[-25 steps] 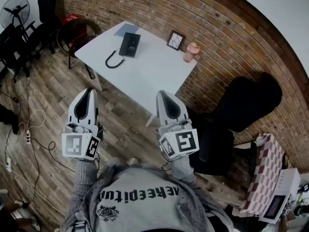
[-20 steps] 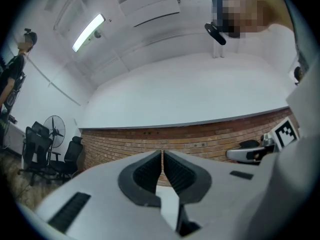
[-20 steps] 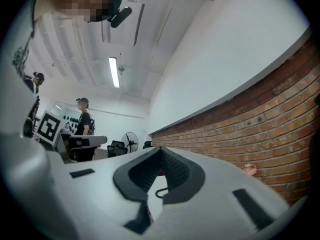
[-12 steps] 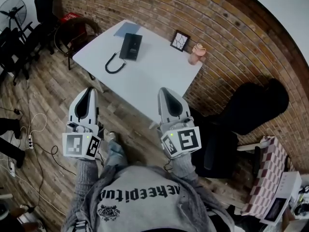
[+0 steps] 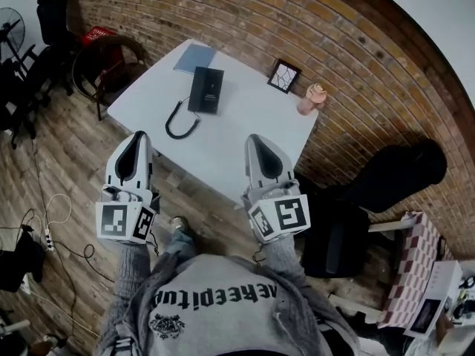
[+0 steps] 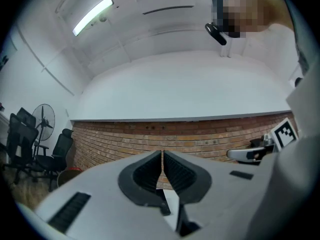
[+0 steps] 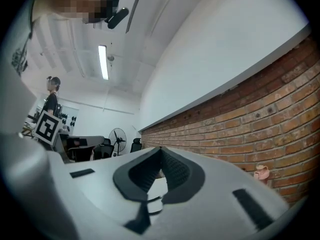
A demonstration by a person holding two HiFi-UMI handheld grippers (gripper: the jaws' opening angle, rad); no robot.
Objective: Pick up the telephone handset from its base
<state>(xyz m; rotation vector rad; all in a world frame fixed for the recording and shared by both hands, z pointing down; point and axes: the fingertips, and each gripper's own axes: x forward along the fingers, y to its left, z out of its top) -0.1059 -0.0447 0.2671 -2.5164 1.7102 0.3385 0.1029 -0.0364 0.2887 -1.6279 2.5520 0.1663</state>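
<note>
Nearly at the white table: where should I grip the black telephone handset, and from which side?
Probably its middle, jaws across the narrow width, coming down from above on the near side. The black telephone lies flat, long axis running away from you, and its black coiled cord leaves the near end, so stay clear of that. Handset and base cannot be told apart.

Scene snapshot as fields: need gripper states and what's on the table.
left hand-held gripper: shut, empty, away from telephone
right hand-held gripper: shut, empty, away from telephone
table: white, against brick wall
telephone: black, on table, untouched
cord: curls toward table's near edge
other items: blue folder, picture frame, pink object
</note>
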